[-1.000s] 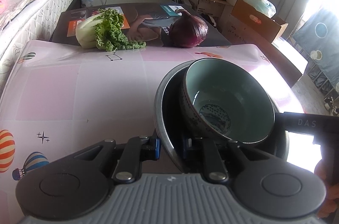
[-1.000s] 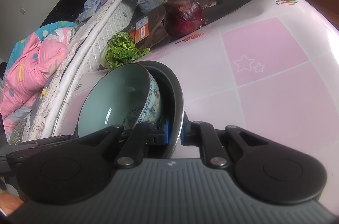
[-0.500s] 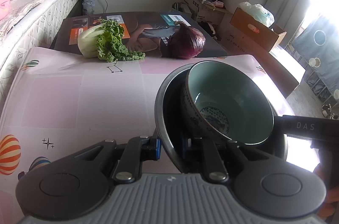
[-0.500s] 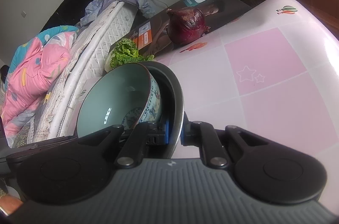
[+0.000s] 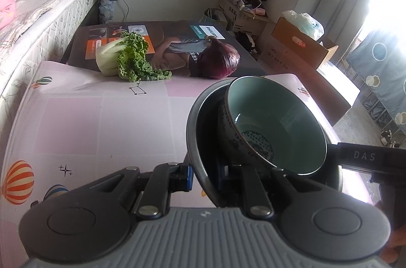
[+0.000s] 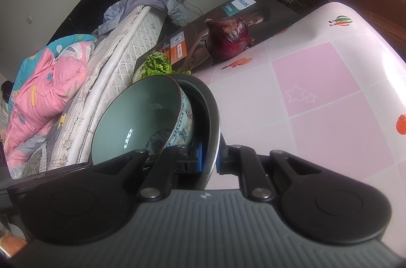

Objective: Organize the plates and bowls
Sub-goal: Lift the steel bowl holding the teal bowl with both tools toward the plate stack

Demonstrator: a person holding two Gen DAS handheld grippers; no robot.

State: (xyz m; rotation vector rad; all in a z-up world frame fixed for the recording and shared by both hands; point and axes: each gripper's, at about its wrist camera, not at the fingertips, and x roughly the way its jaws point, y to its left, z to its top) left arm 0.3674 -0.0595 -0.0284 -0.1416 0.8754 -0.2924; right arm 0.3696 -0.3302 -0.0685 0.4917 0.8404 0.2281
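A dark round plate (image 5: 193, 120) carries a teal bowl (image 5: 274, 120) with a patterned outside, and both hang above the pink table (image 5: 88, 120). My left gripper (image 5: 203, 179) is shut on the plate's near left rim. In the right wrist view my right gripper (image 6: 210, 161) is shut on the opposite rim of the same plate (image 6: 213, 115), with the bowl (image 6: 142, 115) leaning inside it. The right gripper's black body (image 5: 365, 155) shows at the right of the left wrist view.
A leafy green cabbage (image 5: 121, 57) and a purple onion (image 5: 218, 62) lie at the table's far edge against a flat printed box (image 5: 165, 39). A mattress (image 5: 38, 21) runs along the left. Cardboard boxes (image 5: 299, 44) stand on the floor at the right.
Both grippers have risen together with the plate and bowl held between them. The table and vegetables now sit lower and farther off in both views.
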